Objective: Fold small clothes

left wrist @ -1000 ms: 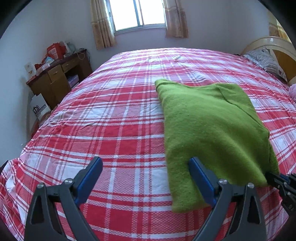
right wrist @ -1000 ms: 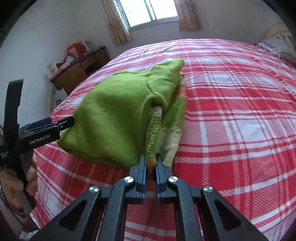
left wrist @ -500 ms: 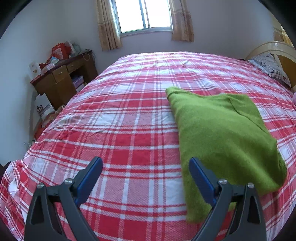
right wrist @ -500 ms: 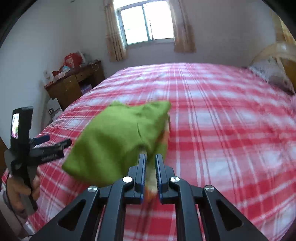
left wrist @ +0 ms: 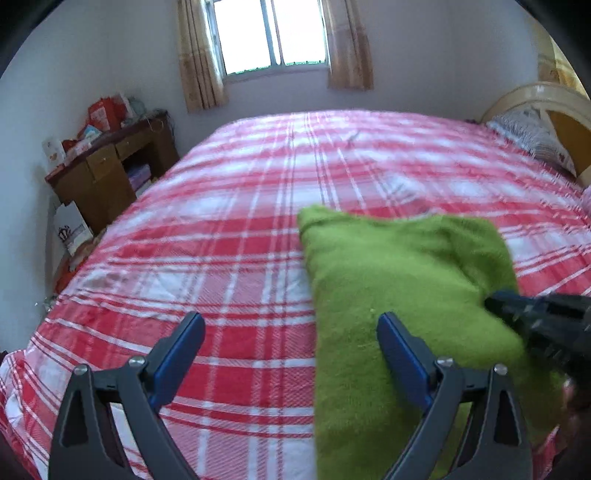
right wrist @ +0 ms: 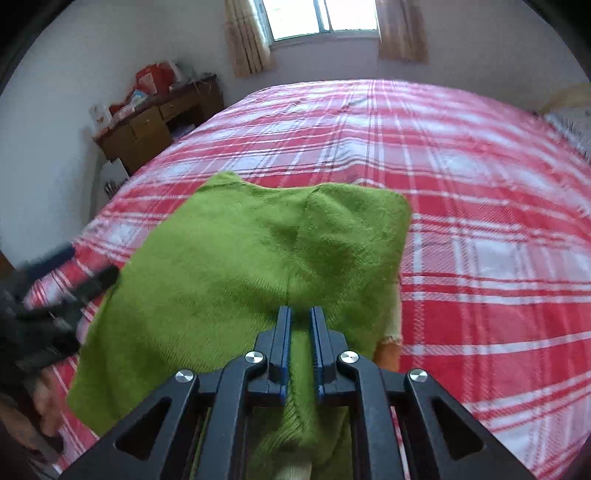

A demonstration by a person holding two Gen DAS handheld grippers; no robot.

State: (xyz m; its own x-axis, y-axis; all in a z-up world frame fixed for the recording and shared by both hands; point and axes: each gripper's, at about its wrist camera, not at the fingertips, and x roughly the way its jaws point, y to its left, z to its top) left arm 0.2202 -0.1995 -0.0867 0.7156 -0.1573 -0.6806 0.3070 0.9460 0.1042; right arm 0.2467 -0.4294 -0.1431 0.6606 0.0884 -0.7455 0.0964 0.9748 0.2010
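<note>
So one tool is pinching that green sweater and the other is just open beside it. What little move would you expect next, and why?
Probably the right tool lowers the green sweater onto the plaid bedspread and lets go. It is shut on a bunched fold near one edge, and the sweater already looks folded over. The left tool is open and grips nothing, so it could press the near edge flat.

Looks like I'm working in somebody's bedroom at home

Big bed (left wrist: 258, 229) with a red-and-white plaid sheet fills most of my view, pillow (left wrist: 532, 136) and a cream headboard (left wrist: 546, 99) off to the right. There's a curtained window (left wrist: 273, 33) on the far wall and a cluttered wooden desk (left wrist: 110, 173) with drawers in the left corner.
</note>
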